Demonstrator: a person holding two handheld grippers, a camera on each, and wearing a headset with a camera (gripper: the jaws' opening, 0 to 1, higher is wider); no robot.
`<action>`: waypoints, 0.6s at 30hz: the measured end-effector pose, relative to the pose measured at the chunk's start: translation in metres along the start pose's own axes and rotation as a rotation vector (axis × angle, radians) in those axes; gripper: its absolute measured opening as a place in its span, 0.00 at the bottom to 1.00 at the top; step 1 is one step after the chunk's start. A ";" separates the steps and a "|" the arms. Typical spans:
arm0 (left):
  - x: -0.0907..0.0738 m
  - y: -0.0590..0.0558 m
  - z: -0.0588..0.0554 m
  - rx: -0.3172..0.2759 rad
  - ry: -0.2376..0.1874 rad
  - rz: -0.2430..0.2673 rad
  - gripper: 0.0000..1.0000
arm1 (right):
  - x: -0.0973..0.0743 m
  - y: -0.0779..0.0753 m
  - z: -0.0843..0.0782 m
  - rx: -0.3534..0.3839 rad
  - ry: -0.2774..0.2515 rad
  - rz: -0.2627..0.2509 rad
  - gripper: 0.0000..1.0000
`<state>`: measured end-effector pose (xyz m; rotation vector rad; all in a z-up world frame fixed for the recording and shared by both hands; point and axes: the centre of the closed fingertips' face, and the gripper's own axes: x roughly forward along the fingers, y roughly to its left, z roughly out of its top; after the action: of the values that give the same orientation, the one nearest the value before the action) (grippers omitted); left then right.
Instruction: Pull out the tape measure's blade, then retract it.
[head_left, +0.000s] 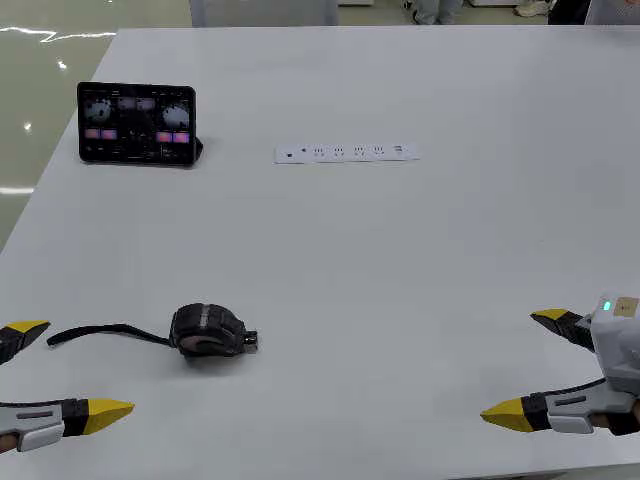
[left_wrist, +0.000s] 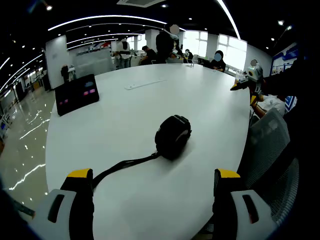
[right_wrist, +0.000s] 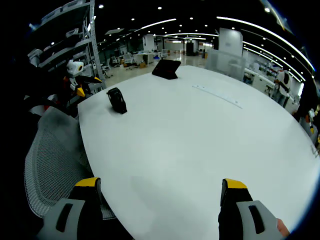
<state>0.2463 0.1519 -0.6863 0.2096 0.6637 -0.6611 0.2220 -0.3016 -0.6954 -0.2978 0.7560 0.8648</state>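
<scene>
A black tape measure (head_left: 208, 331) lies on the white table (head_left: 400, 250), its black wrist strap (head_left: 105, 332) trailing to the left and its blade tip at its right side. My left gripper (head_left: 35, 372) stands open at the table's near left edge, a short way from the strap's end. In the left gripper view the tape measure (left_wrist: 173, 135) lies ahead between the yellow-tipped jaws of the left gripper (left_wrist: 152, 175). My right gripper (head_left: 538, 365) is open at the near right, far from the tape measure. The right gripper view shows the tape measure (right_wrist: 116, 99) far off to the left, beyond the right gripper (right_wrist: 160, 184).
A dark tablet (head_left: 137, 123) stands propped at the back left. A white power strip (head_left: 346, 152) lies flat at the middle back. A mesh chair (right_wrist: 50, 160) sits by the table's near edge. People sit and stand beyond the far end of the table.
</scene>
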 end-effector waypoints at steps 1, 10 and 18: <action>0.000 0.000 0.000 0.002 -0.001 -0.001 0.99 | 0.000 0.000 0.000 0.001 0.001 -0.001 0.99; 0.000 0.001 0.001 0.001 0.001 -0.012 0.99 | -0.003 0.000 -0.004 0.006 0.013 -0.010 0.99; 0.003 -0.003 0.000 0.018 0.011 -0.035 0.99 | -0.003 -0.002 -0.005 0.002 0.017 -0.020 0.99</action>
<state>0.2461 0.1486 -0.6881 0.2187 0.6736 -0.6999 0.2204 -0.3073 -0.6970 -0.3104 0.7688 0.8435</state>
